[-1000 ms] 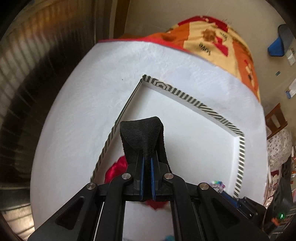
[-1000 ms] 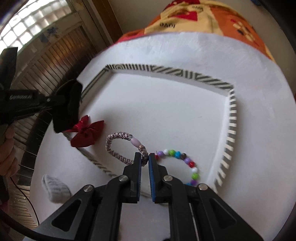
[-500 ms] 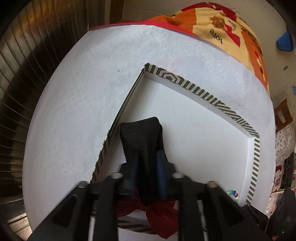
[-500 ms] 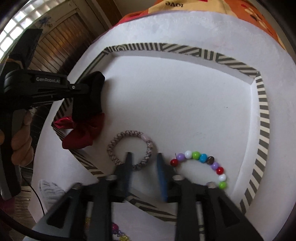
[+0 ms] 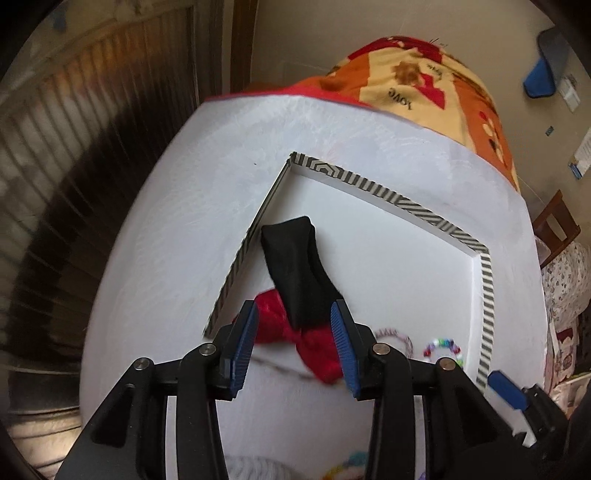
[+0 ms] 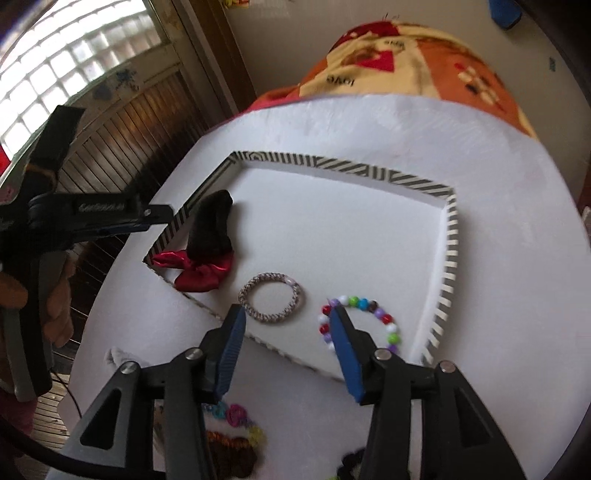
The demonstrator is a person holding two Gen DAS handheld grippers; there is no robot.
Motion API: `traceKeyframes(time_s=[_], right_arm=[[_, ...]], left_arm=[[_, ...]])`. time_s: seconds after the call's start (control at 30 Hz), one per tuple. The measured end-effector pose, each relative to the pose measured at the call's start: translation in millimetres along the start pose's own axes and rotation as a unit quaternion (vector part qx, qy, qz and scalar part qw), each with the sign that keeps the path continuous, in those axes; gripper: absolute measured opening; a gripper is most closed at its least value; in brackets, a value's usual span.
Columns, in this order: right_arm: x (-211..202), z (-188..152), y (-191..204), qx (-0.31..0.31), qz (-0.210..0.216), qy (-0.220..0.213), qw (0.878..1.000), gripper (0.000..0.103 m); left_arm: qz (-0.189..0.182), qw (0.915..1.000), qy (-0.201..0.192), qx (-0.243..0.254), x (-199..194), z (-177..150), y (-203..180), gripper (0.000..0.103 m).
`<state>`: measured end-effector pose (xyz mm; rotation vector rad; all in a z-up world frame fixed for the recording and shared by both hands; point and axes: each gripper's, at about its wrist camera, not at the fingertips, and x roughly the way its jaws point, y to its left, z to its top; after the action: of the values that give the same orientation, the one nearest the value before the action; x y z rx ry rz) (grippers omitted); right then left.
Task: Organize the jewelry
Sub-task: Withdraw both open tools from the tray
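Jewelry lies in and around a shallow tray with a striped rim, set on a white-covered table that fills most of both views. Behind the table, a blanket in orange, red and cream is draped over something rounded, against a plain beige wall. To the left stand dark wooden slats and a glass-block window.

Inside the tray, a black pouch lies by the left rim, its end resting on a red bow. A braided ring sits just beside the bow, and a bead bracelet lies near it toward the right rim. More small pieces, blurred, lie on the table nearer the cameras.

The left gripper has just been opening; its jaws stand apart above the pouch and bow, gripping nothing. The right gripper has likewise been opening, jaws apart and empty over the ring and bracelet.
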<state>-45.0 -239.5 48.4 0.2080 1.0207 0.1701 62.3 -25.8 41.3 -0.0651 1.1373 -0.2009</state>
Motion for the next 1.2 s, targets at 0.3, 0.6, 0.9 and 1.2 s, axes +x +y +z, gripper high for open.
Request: traceKeyframes(time_s=[0.3,0.6,0.9,1.2], right_arm=[[-40.1,-34.2,-4.9,0.008,-0.018,-0.014,1.0,0.05],[-79.0,-66.4,-1.6,0.003,-0.023,-0.028,0.999,0.052],[-103.1,-95.1,-3.4,0.003,-0.029,-0.03,0.999,0.056],[-115.7,-110.3,-5.2,0.001,-0.034,-0.031,0.999,0.059]], left_arm=[[0.029,0.9985,-0.04,0.024,-46.9,-52.8,-12.6,0.022],[0.036,0.9977,-0.053,0.022,-75.3,-101.0,-15.3,0.022],[0.047,0.9967,-0.062,0.026,-93.4,-138.1,-20.5,0.022],[0.051,0.9962,-0.065,0.028,-103.4,-159.5,-22.7,0.022]])
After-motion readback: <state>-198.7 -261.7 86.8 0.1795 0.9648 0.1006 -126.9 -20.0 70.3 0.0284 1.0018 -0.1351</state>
